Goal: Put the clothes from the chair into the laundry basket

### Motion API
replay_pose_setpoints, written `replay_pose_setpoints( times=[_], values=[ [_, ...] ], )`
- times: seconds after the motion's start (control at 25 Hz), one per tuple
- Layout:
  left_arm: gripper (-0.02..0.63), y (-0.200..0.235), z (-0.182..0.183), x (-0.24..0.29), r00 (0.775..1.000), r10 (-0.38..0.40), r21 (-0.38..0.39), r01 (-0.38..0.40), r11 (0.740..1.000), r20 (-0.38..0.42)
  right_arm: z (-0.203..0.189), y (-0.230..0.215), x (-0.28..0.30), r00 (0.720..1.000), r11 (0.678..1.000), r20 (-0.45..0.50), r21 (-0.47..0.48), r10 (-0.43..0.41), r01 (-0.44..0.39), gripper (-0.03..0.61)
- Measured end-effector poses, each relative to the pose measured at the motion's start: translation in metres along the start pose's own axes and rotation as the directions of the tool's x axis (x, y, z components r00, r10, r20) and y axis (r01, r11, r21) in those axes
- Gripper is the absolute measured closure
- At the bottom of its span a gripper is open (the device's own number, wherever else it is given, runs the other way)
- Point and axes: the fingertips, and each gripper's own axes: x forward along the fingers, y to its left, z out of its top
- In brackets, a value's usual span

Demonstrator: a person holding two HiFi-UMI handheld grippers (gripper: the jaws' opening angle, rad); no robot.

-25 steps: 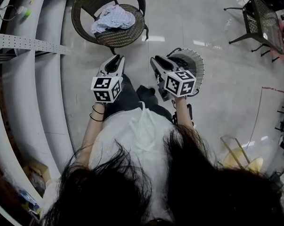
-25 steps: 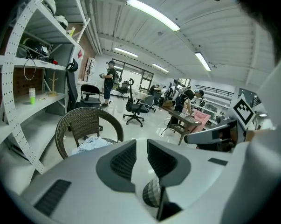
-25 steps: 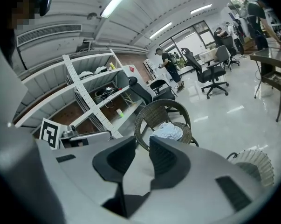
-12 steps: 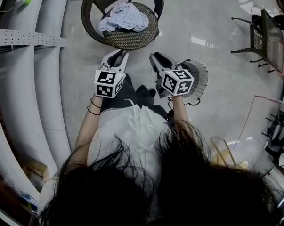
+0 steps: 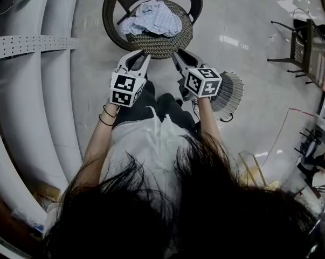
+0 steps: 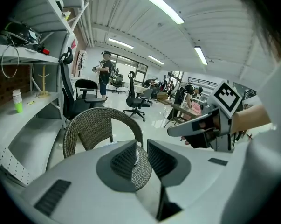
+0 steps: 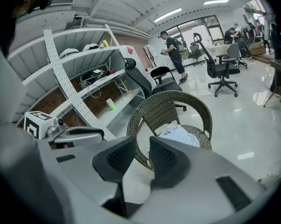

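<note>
A crumpled heap of pale, light-blue checked clothes (image 5: 153,16) lies on the seat of a round, dark woven wicker chair (image 5: 151,46). The heap sits towards the back of the seat, close under the curved backrest. The chair stands on a glossy grey floor (image 5: 237,15), straight ahead of the person.

A pale, ribbed laundry basket (image 5: 232,90) stands on the floor at the person's right, well short of the chair. It is partly hidden behind the right arm. Long white curved shelves (image 5: 43,42) run along the left side, near the chair. A dark metal table (image 5: 302,42) stands well off to the right. Farther back in the room are black office chairs (image 7: 219,64) and a standing person (image 7: 172,52).

The left gripper (image 5: 138,57) and right gripper (image 5: 179,55) are held side by side, pointing at the chair. In the head view their tips reach the front rim of the seat. The left gripper's jaws stand a little apart, with only the chair seat showing through the narrow gap. The right gripper's jaws are also slightly parted and hold nothing. The chair and clothes show beyond them.
</note>
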Motion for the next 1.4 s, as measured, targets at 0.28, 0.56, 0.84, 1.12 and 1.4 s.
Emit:
replay_pose_setpoints(
  times=[0.28,0.56,0.84,1.12,1.4],
  values=[
    [0.529,0.038,-0.003,0.008,1.000,-0.005,0.003,0.005,1.000,-0.019,0.004,-0.005,0.052,0.998,0.999,-0.061,-0.036,-0.025,0.023,0.476],
    [0.529,0.057,-0.012,0.015,0.999,0.037,-0.059,-0.039,0.997,-0.024,-0.001,-0.018,0.092,0.985,0.980,-0.169,-0.199,-0.041,0.007,0.457],
    [0.529,0.069,-0.023,0.036,0.996,0.070,-0.086,-0.075,0.993,-0.057,-0.024,-0.048,0.143,0.947,0.939,-0.316,-0.341,-0.061,-0.054,0.367],
    [0.529,0.087,-0.038,0.074,0.990,0.094,-0.122,-0.106,0.987,-0.106,-0.056,-0.089,0.193,0.897,0.869,-0.421,-0.486,-0.134,-0.098,0.339],
    [0.529,0.115,-0.060,0.116,0.979,0.120,-0.162,-0.146,0.976,-0.164,-0.098,-0.134,0.240,0.831,0.751,-0.518,-0.628,-0.205,-0.206,0.307]
  ],
)
